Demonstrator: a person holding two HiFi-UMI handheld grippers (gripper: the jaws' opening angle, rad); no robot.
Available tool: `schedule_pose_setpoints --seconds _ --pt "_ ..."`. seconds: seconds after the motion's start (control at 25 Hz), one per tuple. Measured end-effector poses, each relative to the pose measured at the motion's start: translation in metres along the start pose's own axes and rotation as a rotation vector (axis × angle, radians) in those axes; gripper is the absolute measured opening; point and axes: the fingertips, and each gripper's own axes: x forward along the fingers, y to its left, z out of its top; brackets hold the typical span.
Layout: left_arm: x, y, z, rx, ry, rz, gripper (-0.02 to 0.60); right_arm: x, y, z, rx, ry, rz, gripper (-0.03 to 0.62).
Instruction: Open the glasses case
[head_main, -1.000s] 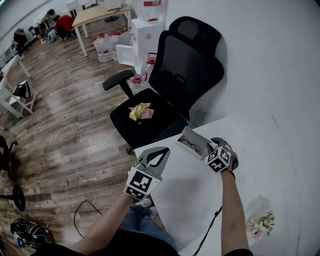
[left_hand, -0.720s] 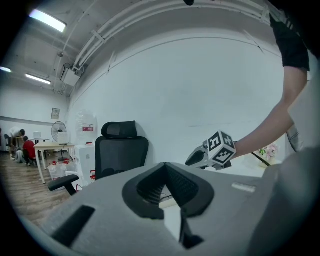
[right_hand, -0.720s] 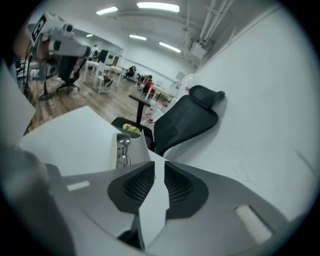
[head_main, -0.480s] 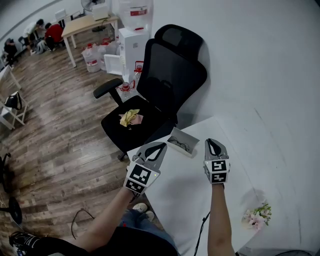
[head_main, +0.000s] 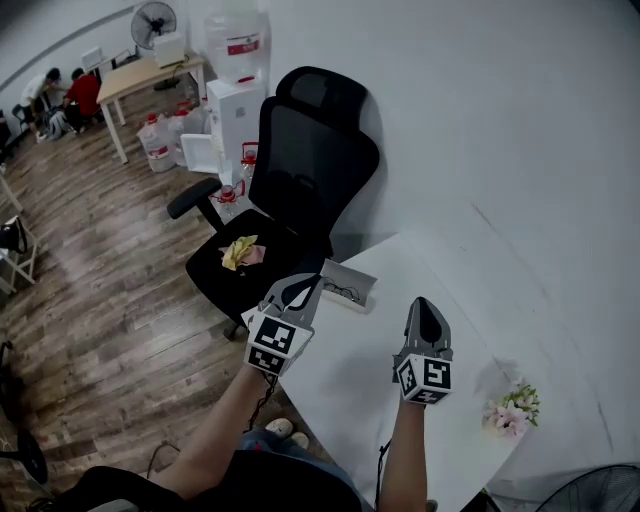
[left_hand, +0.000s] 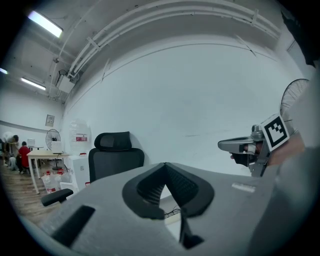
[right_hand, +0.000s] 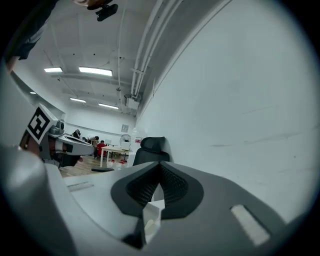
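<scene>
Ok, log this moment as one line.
glasses case: open, glasses inside | left gripper: shut, empty | right gripper: shut, empty

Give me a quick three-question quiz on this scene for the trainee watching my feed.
1. True or false: the glasses case on the white table lies closed.
2. What lies on the seat of the black office chair? A) a crumpled yellow item B) a laptop C) a mug
3. Short answer: in the head view, which shows nearer the case, the left gripper or the right gripper?

Key
1. False: it lies open, with the glasses visible inside.
2. A
3. The left gripper.
</scene>
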Motion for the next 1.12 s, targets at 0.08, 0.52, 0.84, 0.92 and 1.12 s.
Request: schedule_pose_setpoints --seconds 0.08,0.52,0.84,0.92,1.12 --pt "0.0 -0.003 0.004 0.004 -0.007 -0.01 0.008 -0.013 -0.001 0.004 0.014 -0.011 -0.028 0.008" --pt "-0.001 -0.016 0.002 0.009 -0.011 -0.052 0.008 -0.052 -0.008 -0.006 0.059 -0.013 -0.145 0.006" --pt "-0.006 -0.02 0.005 0.01 -0.013 -0.053 0.008 -0.056 -0.009 -0.001 0.056 -0.009 -0.147 0.006" --pt "-0.007 -0.021 0.004 0.011 -0.011 -0.05 0.008 -0.056 -0.008 -0.001 0.053 -0.009 -0.136 0.006" --pt "-0.011 -0.022 0.004 0.014 -0.01 -0.045 0.008 -0.056 -0.004 0.0 0.051 -0.007 -0.12 0.006"
